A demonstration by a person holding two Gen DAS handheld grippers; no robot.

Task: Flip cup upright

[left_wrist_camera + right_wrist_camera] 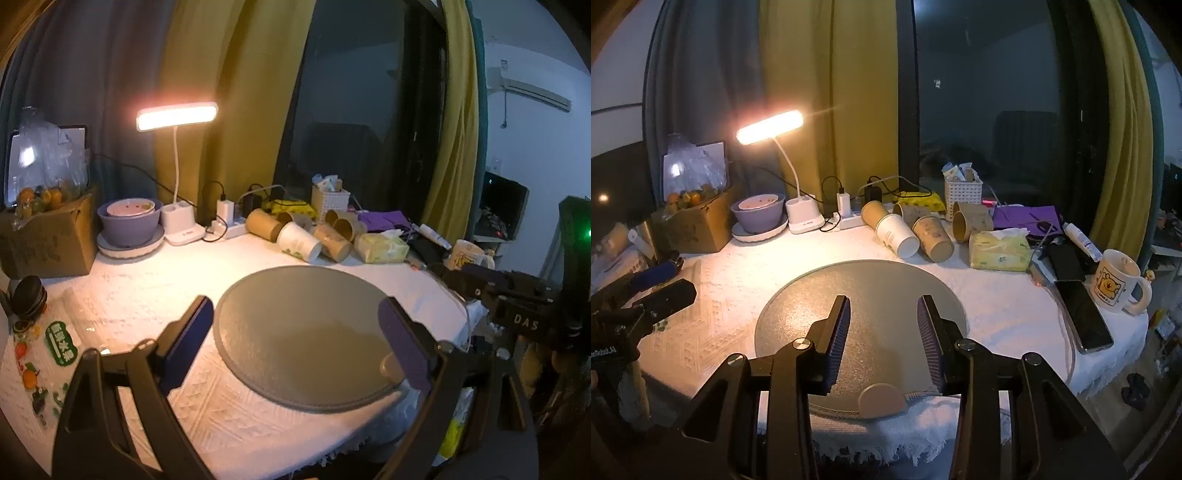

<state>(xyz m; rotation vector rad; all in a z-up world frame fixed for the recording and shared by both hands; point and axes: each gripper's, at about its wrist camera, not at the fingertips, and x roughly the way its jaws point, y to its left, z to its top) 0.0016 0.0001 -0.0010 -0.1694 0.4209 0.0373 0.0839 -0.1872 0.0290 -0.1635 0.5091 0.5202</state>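
Observation:
Several paper cups lie on their sides at the back of the table: a white cup [898, 235] [298, 242] and brown cups [932, 238] [331, 241] beside it. A round grey mat [879, 284] [295, 325] lies on the white cloth in front of them. My left gripper [295, 325] is open and empty above the mat's near left part. My right gripper [882, 326] is open and empty above the mat's near edge. Both are well short of the cups.
A lit desk lamp [770, 127], purple bowls [759, 214], a cardboard box of fruit [698, 218], a power strip [849, 219], a tissue pack [999, 251], a phone [1084, 315] and a yellow-print mug [1115, 282] ring the mat.

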